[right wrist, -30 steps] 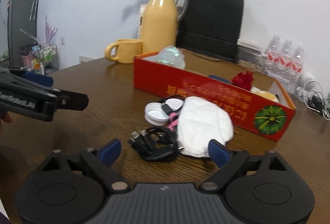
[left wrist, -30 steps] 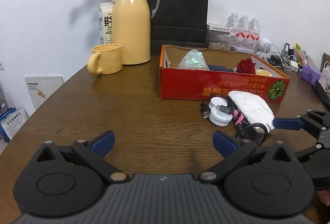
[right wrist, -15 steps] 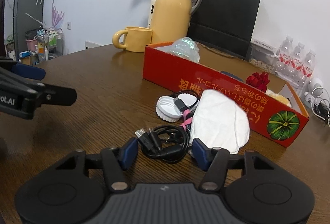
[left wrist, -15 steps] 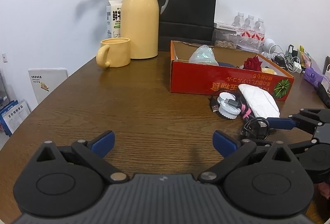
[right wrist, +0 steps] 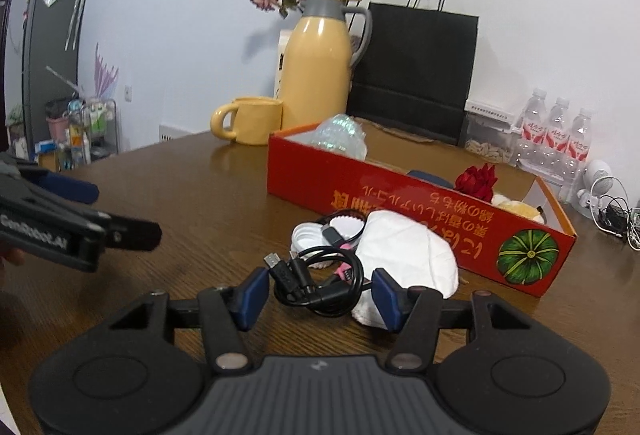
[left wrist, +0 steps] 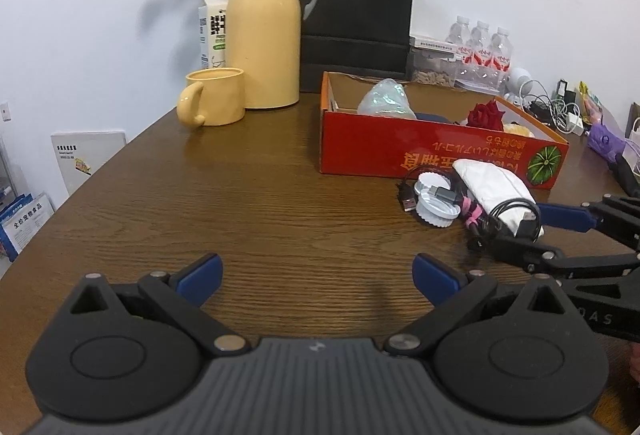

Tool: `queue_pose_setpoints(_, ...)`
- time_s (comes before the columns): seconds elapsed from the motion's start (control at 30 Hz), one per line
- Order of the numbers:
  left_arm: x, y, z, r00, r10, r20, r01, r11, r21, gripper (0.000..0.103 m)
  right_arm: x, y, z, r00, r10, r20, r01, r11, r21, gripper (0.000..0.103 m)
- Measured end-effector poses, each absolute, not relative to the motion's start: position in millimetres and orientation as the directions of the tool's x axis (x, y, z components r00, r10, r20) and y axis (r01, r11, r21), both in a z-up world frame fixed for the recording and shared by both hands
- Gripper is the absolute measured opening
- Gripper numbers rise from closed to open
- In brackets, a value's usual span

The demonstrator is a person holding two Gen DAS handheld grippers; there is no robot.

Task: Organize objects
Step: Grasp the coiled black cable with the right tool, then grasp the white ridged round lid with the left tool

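A coiled black USB cable (right wrist: 316, 281) lies on the wooden table between the blue pads of my right gripper (right wrist: 320, 295), whose jaws have narrowed around it. It also shows in the left wrist view (left wrist: 514, 221). Beside it lie a white face mask (right wrist: 404, 255), a white jar lid (right wrist: 308, 235) and a pink-banded cable. Behind them stands a red cardboard box (right wrist: 400, 199) holding a red rose (right wrist: 478, 181) and a clear crumpled bag (right wrist: 340, 135). My left gripper (left wrist: 318, 277) is open and empty over bare table, left of the pile.
A yellow thermos jug (left wrist: 266, 31), a yellow mug (left wrist: 214, 97), a milk carton and a black paper bag (left wrist: 358, 19) stand at the back. Water bottles (left wrist: 482, 47) and tangled chargers (left wrist: 556, 107) sit at the back right. The table's left edge curves past papers on the floor.
My right gripper has moved forward onto the black cable and its jaws have narrowed from wide open to close around the coil. My left gripper has stayed open and drifted slightly.
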State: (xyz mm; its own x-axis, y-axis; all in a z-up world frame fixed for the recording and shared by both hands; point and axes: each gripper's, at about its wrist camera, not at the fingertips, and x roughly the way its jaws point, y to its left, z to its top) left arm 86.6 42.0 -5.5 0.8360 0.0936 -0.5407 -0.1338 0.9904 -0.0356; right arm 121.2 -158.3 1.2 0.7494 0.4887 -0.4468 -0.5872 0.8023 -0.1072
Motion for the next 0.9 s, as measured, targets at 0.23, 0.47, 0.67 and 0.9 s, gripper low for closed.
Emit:
queue_pose_setpoints(0.23,107,26,-7,0.829,0.092,-0.551,-0.118,0.993,-0.013,0.103,129,-180,8,0.781,0.474,-0.407,-0.549,0.831,-0.085,0.056)
queue_pose_setpoints(0.47,132,8,-9,0.829,0.080,-0.554,-0.098,0.995,-0.003,0.103,156,-208,15,0.811,0.433,-0.393,-0.491,0.870,-0.056,0.056)
queue_pose_setpoints(0.67,148,-7,-15,0.820,0.079,-0.567,-0.075,0.997,0.030,0.103,180,-227,16,0.834,0.401,-0.378,-0.439,0.899,-0.015,0.056)
queue_pose_setpoints(0.9,163,-11,-21,0.801,0.108,-0.589,-0.090,0.994,0.059,0.103,189,-237,5,0.835,0.389,-0.390,-0.411,0.911,0.029,0.056)
